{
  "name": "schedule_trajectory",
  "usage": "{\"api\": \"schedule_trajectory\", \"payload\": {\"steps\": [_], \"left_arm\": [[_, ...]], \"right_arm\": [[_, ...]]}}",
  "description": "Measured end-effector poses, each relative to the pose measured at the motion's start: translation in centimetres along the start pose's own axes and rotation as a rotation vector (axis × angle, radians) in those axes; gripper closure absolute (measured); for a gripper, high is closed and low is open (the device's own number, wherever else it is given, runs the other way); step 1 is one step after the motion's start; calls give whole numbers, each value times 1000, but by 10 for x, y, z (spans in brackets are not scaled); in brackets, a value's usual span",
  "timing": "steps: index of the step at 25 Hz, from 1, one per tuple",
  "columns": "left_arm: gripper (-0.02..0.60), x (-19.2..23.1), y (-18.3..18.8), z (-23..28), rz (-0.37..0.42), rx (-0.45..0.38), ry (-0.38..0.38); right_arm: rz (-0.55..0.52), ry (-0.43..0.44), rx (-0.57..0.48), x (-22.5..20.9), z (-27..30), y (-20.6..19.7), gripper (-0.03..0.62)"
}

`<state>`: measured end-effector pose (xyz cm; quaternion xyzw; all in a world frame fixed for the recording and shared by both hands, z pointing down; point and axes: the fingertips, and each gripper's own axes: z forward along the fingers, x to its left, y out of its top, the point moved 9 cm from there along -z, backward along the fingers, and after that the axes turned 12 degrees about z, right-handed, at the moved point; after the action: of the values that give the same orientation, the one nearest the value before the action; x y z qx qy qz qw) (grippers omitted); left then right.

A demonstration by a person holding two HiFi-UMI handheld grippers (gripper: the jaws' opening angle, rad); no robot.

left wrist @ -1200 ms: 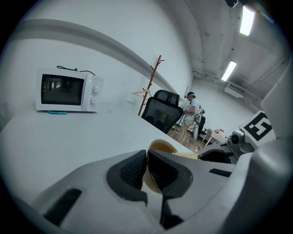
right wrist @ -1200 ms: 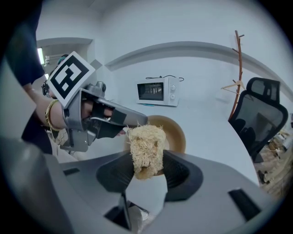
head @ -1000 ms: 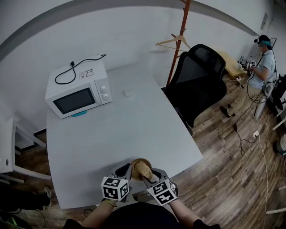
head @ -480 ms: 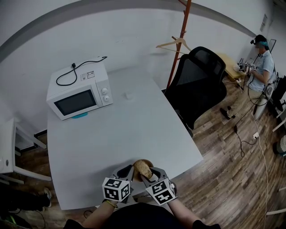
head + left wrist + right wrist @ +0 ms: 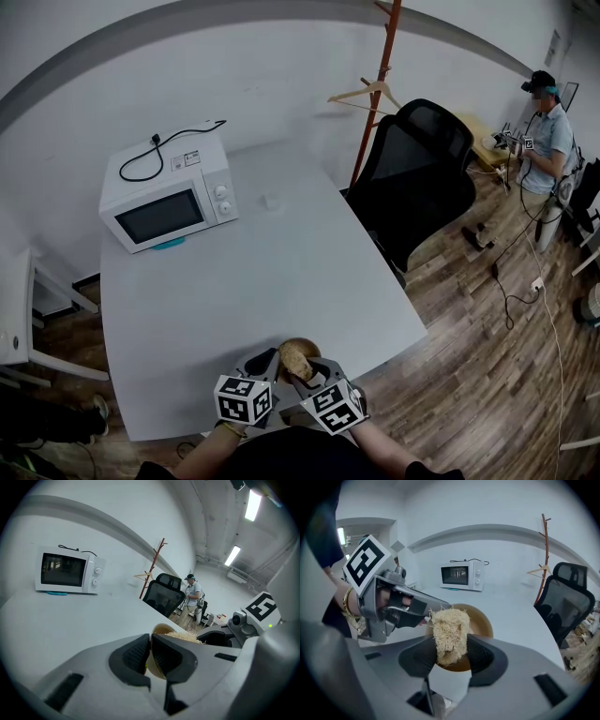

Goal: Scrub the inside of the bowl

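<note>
Bowl [image 5: 298, 350], tan, sat at 6 o'clock in the head view, at the near edge of the table [image 5: 234, 281], right in front of the person. Left gripper [image 5: 150, 654] was clamped on its rim: one pad inside the wall, one outside. Scrubber [image 5: 450, 634], a pale fibrous wad, was pinched between the pads of the right gripper [image 5: 451, 657] and poked into the bowl's mouth from the 5 o'clock side.

Hard to read:
- The bowl's lower half was hidden behind both sets of jaws, so whether it rested on the table or was held clear of it could not be told.
- In the head view the scrubber covered most of the inside; whether it touched the bowl's floor could not be told.
- In the left gripper view only a sliver of rim and a fringe of fibres showed.
- Small pale item [image 5: 272, 200] on the table at 12 o'clock was too small to identify.

Versus a second ago: the right gripper's marker cube sat closer to the left one, and the scrubber sat lower in the bowl. Left gripper had barely moved.

Further out: microwave [image 5: 169, 200] at 10 o'clock with a black cable [image 5: 159, 145] on top, office chair [image 5: 417, 173] at 2 o'clock, another person [image 5: 544, 122] at 3 o'clock.
</note>
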<state>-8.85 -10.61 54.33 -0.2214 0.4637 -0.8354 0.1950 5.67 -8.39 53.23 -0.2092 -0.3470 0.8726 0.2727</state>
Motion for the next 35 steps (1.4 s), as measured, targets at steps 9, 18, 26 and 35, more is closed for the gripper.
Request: {"api": "schedule_trajectory", "payload": {"steps": [9,18,26,35], "left_arm": [[549,-1,2,1,13,-5,-4],[551,1,-1,7,8,11,-10],[549,10,-12,20,9,74,28],[549,20,-28,43,11,163,56]], "right_arm": [[-35,13,23,4,-6,-6,419],[12,-75,7,-16,-18,-12,419],[143,-89,-123,-18,-30,-16,418],[191,-142,-142,-18,-47,-33,418]]}}
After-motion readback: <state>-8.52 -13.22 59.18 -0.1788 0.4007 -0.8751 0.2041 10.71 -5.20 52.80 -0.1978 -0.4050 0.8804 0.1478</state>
